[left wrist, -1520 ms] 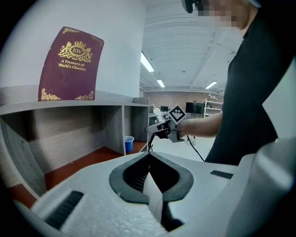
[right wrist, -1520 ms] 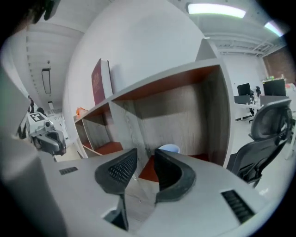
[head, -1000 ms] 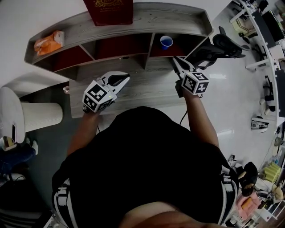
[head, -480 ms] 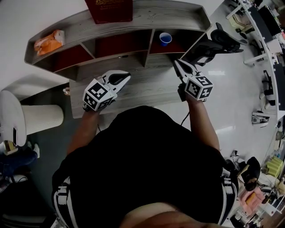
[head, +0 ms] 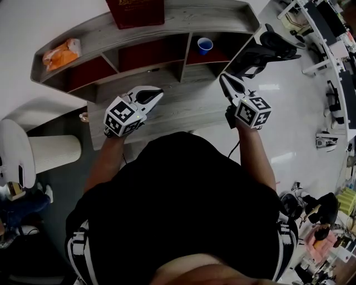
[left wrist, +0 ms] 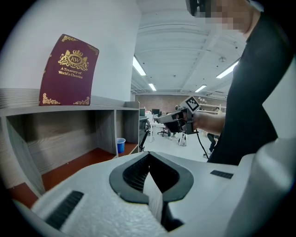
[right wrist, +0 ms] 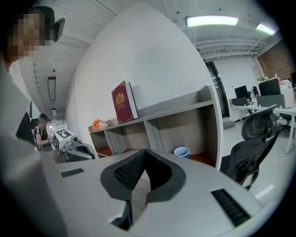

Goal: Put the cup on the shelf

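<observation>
A small blue cup (head: 204, 45) stands upright in the right-hand compartment of the grey wooden shelf (head: 167, 25); it also shows as the cup (right wrist: 181, 152) and the cup (left wrist: 120, 144). My right gripper (head: 224, 79) hovers in front of that compartment, apart from the cup, jaws shut and empty. In its own view the right gripper (right wrist: 144, 151) has its tips touching. My left gripper (head: 153, 94) hangs over the desk before the middle compartment. It is shut too, with nothing between the tips of the left gripper (left wrist: 149, 153).
A dark red book (head: 135, 11) stands on top of the shelf, with an orange packet (head: 62, 51) at its left end. A black office chair (head: 261, 50) sits right of the shelf. A white round stand (head: 14, 153) is at the far left.
My right gripper has drawn back from the shelf toward the person and slightly right. The cup stays in its compartment. The left gripper has hardly moved.
</observation>
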The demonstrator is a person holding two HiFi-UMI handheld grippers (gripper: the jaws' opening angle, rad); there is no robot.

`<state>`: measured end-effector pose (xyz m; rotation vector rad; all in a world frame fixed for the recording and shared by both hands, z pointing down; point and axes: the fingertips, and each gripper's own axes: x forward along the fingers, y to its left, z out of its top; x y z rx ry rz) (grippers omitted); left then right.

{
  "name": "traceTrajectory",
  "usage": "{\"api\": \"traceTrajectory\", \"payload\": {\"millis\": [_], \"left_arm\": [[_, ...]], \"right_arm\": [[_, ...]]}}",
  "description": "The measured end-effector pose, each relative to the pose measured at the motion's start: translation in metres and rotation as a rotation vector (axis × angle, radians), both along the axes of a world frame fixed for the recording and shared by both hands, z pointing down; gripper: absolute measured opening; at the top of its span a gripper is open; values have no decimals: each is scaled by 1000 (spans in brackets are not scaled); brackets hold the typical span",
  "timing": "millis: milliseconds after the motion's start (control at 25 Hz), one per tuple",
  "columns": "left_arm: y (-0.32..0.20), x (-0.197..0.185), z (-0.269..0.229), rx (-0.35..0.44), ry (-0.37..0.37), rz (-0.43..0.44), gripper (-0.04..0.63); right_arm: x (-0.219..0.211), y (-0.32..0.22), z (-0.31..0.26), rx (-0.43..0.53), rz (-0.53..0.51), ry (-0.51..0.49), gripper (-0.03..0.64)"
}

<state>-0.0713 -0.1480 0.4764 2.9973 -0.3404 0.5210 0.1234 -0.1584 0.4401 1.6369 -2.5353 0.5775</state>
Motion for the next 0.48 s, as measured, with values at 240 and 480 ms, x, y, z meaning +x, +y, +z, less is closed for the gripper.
{"api": "traceTrajectory", "payload": {"millis": [240,480], "left_arm": [[4,2,1,-6,3,28,15],[18,5,4,-19,11,53,15]], "right_arm": [[-3,15,-1,-1,18,11,9],[-3,41,4,-30,28,25,9]]}}
